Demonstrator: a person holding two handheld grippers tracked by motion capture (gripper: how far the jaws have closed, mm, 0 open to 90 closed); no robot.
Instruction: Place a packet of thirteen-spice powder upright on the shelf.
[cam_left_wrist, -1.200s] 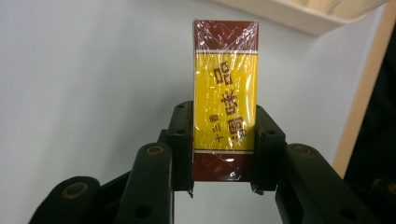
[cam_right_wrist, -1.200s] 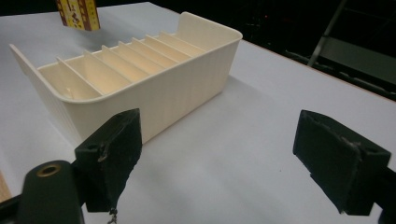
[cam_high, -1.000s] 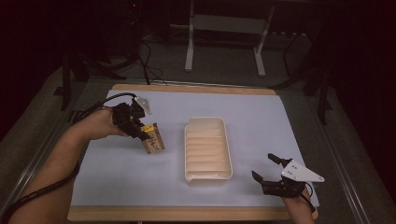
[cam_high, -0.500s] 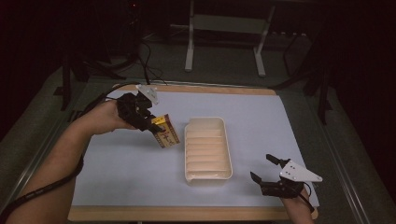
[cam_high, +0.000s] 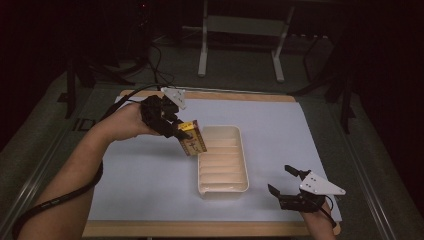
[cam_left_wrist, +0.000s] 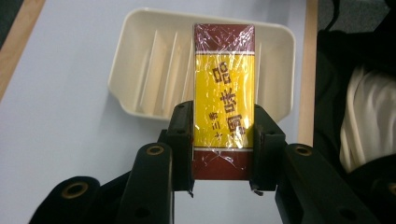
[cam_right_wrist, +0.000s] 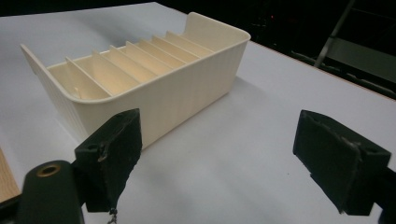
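Hovering by the left rim of the cream ribbed plastic tray (cam_high: 223, 161), the left gripper (cam_high: 181, 131) clamps a yellow-and-maroon wrapped box (cam_left_wrist: 224, 95). Nothing's in the tray yet; placing looks next. Right gripper (cam_high: 285, 182) waits, jaws wide, empty.

L forearm comes in from bottom left of the high view, bare, angled up and to the right, cable trailing along it. L hand (cam_high: 131, 121) wraps the left gripper (cam_high: 181, 131), grey plate on top, gripper raised off the desk (cam_high: 145, 170) and tipped down to the right. Its fingers (cam_left_wrist: 182, 133) are closed on both long sides of a yellow and maroon packet (cam_left_wrist: 224, 100), seen straight on in the left gripper view. R hand low at bottom right, mostly cut off by the frame edge. Right gripper (cam_high: 285, 179) sits near the desk surface, grey plate up, fingers (cam_right_wrist: 112, 149) spread wide apart w/ nothing between them.
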